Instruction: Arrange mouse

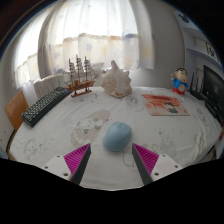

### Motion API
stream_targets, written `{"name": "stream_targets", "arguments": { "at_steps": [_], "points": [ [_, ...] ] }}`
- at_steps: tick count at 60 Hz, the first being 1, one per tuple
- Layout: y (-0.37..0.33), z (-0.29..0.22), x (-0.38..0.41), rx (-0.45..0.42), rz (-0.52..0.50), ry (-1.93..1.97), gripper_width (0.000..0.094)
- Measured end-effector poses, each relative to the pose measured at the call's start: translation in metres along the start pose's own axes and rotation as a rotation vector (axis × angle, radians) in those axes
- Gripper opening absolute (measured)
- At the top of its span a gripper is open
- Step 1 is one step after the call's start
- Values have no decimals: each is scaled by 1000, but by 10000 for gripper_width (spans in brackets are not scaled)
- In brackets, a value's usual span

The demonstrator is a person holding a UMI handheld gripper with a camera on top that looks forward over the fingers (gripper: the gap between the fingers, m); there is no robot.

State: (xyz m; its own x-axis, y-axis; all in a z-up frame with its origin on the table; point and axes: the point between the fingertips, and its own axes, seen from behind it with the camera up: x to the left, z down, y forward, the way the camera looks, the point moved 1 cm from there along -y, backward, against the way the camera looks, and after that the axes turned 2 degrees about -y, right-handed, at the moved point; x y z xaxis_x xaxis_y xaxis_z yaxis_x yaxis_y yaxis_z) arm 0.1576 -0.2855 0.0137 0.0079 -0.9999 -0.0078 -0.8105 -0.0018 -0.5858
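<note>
A pale blue mouse (117,136) lies on the white patterned tablecloth (60,130), just ahead of my fingers and about level with their tips. A thin cable seems to trail from it toward me. My gripper (111,157) is open, its two magenta pads (77,157) spread wide at either side, with nothing between them. The fingers do not touch the mouse.
At the table's far side stand a model sailing ship (80,75), a white shell-like ornament (117,80), a dark keyboard-like object (45,103) at the left, a picture book (163,103) and a small figurine (179,80) at the right. Curtained windows lie beyond.
</note>
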Motion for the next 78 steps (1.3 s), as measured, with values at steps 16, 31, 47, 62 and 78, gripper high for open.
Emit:
{"name": "stream_targets", "arguments": {
  "at_steps": [16,31,47,62,78],
  "points": [
    [47,-19,-5,9,43,-2,859],
    [75,-35,1,20,28,-16,729],
    [76,-45,9,26,-18,-78,413],
    [40,-177,-50,-101,-26,-13,404],
    [126,-257,-244,-158,113,-25,401]
  ]
}}
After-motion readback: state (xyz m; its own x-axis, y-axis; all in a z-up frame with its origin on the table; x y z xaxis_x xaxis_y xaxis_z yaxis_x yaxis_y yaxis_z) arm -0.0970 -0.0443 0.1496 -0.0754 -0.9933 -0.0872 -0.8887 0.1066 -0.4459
